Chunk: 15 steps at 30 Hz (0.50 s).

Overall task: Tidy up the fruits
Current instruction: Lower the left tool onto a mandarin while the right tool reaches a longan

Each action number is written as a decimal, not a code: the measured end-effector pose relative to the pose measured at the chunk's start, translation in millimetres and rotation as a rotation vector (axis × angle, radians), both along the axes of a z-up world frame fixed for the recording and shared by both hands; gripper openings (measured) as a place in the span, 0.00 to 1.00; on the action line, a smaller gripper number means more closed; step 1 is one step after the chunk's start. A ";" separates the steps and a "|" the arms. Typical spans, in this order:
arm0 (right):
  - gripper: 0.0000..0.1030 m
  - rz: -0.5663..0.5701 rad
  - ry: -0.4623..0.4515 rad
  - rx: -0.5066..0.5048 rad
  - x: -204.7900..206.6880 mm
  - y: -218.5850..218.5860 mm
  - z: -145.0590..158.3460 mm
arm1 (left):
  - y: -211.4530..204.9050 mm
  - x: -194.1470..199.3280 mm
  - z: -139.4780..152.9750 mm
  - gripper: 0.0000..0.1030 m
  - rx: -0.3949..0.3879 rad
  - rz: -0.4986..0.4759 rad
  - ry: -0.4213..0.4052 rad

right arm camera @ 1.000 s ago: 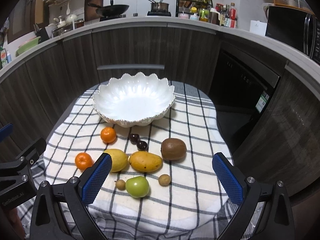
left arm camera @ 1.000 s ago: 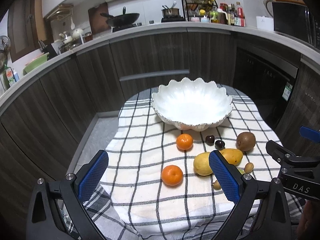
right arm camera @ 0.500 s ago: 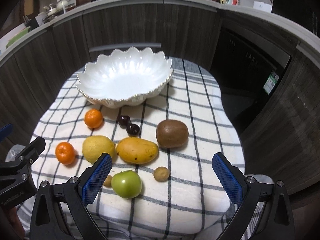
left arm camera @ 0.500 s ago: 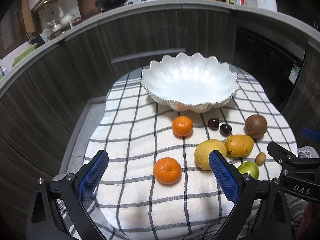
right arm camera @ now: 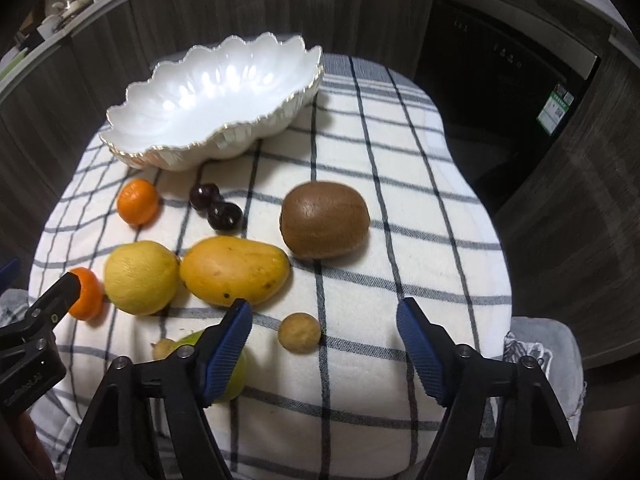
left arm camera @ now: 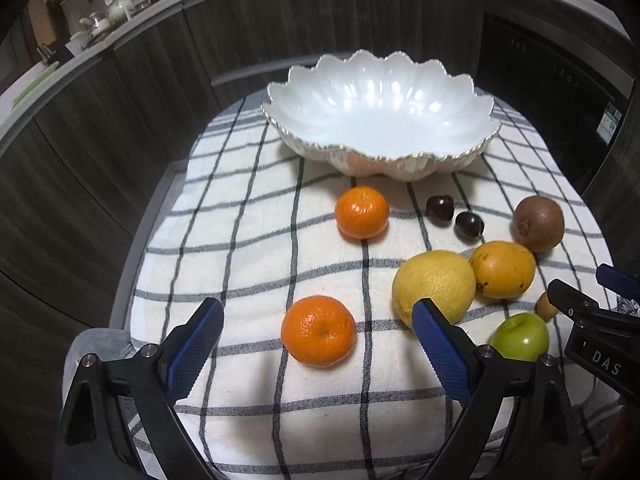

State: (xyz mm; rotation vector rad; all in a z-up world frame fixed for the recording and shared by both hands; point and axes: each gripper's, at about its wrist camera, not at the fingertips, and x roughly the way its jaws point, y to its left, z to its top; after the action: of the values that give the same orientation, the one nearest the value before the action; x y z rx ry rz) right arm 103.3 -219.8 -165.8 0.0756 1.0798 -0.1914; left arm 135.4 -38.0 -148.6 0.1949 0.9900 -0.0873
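Observation:
An empty white scalloped bowl (left arm camera: 400, 164) stands at the far side of the checked cloth. My left gripper (left arm camera: 316, 310) hangs low over the near orange (left arm camera: 318, 330), which lies between its jaws. The jaws are closing and the pads stand apart from the orange. My right gripper (right arm camera: 323, 307) is also closing, around a small brown round fruit (right arm camera: 300, 332) that its pads do not touch. A green apple (right arm camera: 236, 376) is half hidden behind its left finger. Lemon (right arm camera: 140, 278), mango (right arm camera: 234, 270), kiwi (right arm camera: 324, 220), two cherries (right arm camera: 205, 196) and a second orange (right arm camera: 138, 202) lie loose.
The checked cloth (left arm camera: 248, 240) covers a small table whose edges drop off on all sides. Dark wood cabinets curve around behind it, with a black oven front (right arm camera: 500, 60) at the right. Another small brown fruit (right arm camera: 164, 348) lies beside the apple.
Both grippers have sunk toward the cloth and tipped further downward, so the fruit looms larger. The right jaws have narrowed clearly, the left ones slightly.

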 end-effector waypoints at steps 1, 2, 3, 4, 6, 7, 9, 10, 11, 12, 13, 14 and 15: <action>0.71 0.003 0.010 0.001 1.1 0.6 -2.9 | 0.4 1.6 -2.9 0.91 0.002 0.004 0.010; 0.71 0.005 0.018 0.002 2.2 1.4 -5.5 | 1.0 3.4 -5.8 0.91 0.002 0.007 0.019; 0.71 0.007 0.024 0.003 3.2 2.3 -6.8 | 1.6 4.8 -8.7 0.91 0.002 0.011 0.027; 0.69 0.010 0.032 0.005 5.2 3.2 -9.1 | 2.0 6.0 -11.1 0.90 0.003 0.014 0.034; 0.65 0.020 0.048 0.007 7.5 5.4 -12.6 | 2.3 8.2 -15.9 0.88 0.004 0.017 0.049; 0.64 0.023 0.054 0.008 8.4 6.8 -14.0 | 1.9 8.9 -17.7 0.87 0.003 0.017 0.055; 0.61 0.028 0.062 0.013 9.2 7.8 -16.1 | 0.9 10.5 -21.8 0.86 -0.001 0.015 0.069; 0.59 0.028 0.064 0.015 9.5 8.3 -16.9 | 0.4 11.1 -23.4 0.84 -0.003 0.013 0.075; 0.58 0.027 0.069 0.019 10.6 8.2 -18.3 | -0.4 11.8 -25.4 0.84 -0.002 0.012 0.080; 0.57 0.026 0.076 0.022 11.9 7.9 -20.1 | -1.1 12.7 -27.6 0.82 -0.002 0.011 0.087; 0.57 0.025 0.080 0.023 12.6 7.8 -21.4 | -1.5 13.7 -30.1 0.80 -0.001 0.009 0.095; 0.57 0.023 0.086 0.023 13.7 7.6 -23.1 | -2.2 14.4 -32.3 0.78 0.001 0.008 0.101; 0.57 0.023 0.094 0.025 14.9 7.7 -25.3 | -2.7 15.2 -35.2 0.76 0.008 0.006 0.109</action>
State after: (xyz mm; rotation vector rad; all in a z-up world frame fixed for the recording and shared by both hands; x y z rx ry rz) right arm 118.3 -212.0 -191.1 0.0770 1.1766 -0.1625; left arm 150.5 -40.6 -183.8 0.1956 1.0991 -0.0892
